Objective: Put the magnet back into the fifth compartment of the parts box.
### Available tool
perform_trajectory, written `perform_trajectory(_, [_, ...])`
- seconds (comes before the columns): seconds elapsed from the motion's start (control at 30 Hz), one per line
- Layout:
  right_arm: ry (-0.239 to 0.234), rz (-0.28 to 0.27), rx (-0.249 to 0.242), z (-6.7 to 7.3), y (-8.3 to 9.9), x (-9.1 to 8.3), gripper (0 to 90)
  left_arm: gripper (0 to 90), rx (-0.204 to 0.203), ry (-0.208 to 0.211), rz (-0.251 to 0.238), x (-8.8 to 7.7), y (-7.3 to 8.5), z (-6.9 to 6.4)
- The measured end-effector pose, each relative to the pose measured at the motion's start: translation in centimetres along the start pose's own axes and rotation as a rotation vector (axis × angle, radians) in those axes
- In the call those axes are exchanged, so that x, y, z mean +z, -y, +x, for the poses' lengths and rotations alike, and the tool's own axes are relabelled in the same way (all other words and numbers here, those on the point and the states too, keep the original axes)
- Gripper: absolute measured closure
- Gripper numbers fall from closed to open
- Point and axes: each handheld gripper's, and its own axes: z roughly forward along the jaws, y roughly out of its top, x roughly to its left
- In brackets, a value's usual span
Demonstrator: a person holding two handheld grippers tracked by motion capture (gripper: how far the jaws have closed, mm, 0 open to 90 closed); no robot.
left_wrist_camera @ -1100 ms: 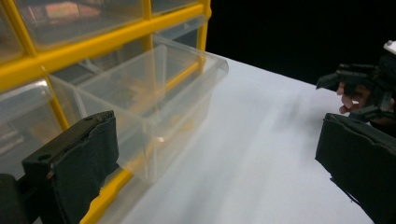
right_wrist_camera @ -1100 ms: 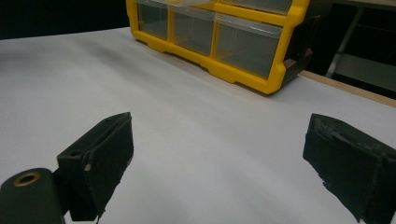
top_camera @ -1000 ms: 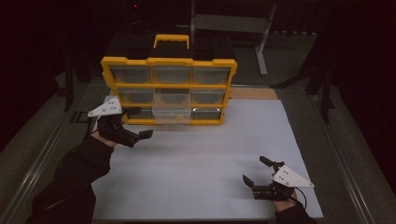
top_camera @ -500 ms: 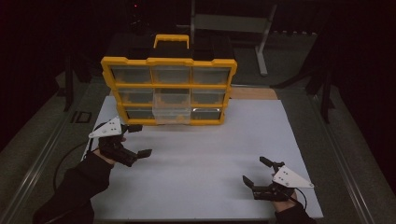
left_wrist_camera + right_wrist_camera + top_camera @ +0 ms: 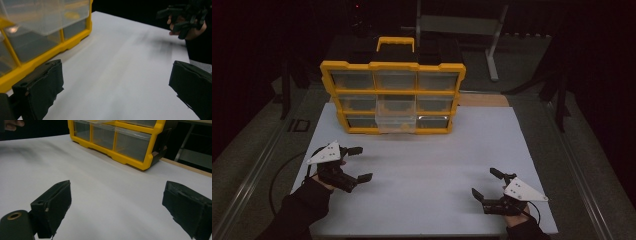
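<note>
Black, padded jaws of the left hand-held gripper point(image 5: 355, 163) stood spread wide with nothing between them; it hovered low over the near-left part of the desk point(image 5: 427, 165). The right hand-held gripper point(image 5: 486, 183) was likewise released and empty, jaws apart, at the near-right corner of the white sheet.

Item: yellow parts organizer point(image 5: 393, 97), upright at the far edge of the white sheet, black-and-yellow carry handle point(image 5: 395, 44) on top, 3 rows of 3 clear drawers.

Condition: 1 drawer, the clear pulled-out drawer point(image 5: 396, 116) in the middle column, projected forward of the frame toward the person; the other 8 sat flush. In the left gripper view a small yellowish item point(image 5: 72, 15) lay inside the drawer, too blurred to identify.

Progress, as judged: the drawer appeared to have been drawn open; neither hand-held gripper carried any object, and no loose part lay on the sheet. Whatever was to go into or come out of the drawer, and its closing, seemed left to do.

Position: the organizer lay forward and to the right of the left hand-held gripper, near but apart; it lay well apart from the right hand-held gripper, forward and to its left.
</note>
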Motion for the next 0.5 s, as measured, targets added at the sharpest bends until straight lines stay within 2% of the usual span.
perform_trajectory(0.07, [0.0, 0.002, -0.003, 0.0, 0.0, 0.0, 8.8, 0.0, -0.009, -0.004, -0.004, -0.2, 0.7, -0.1])
perform_trajectory(0.13, [-0.001, 0.002, -0.003, 0.0, 0.0, 0.0, 8.8, 0.0, -0.009, -0.004, -0.004, -0.2, 0.7, -0.1])
perform_trajectory(0.17, [-0.001, 0.002, -0.001, 0.1, 0.0, 0.0, 8.8, 0.0, -0.024, -0.01, -0.004, -0.3, 1.7, -0.3])
perform_trajectory(0.33, [0.0, 0.004, -0.002, 0.1, 0.0, 0.0, 8.8, 0.0, -0.042, -0.019, 0.008, -0.4, 3.0, -0.8])
perform_trajectory(0.5, [-0.001, 0.006, -0.001, 0.1, 0.0, 0.0, 8.7, 0.0, -0.04, -0.027, 0.023, -0.4, 3.8, -1.2])
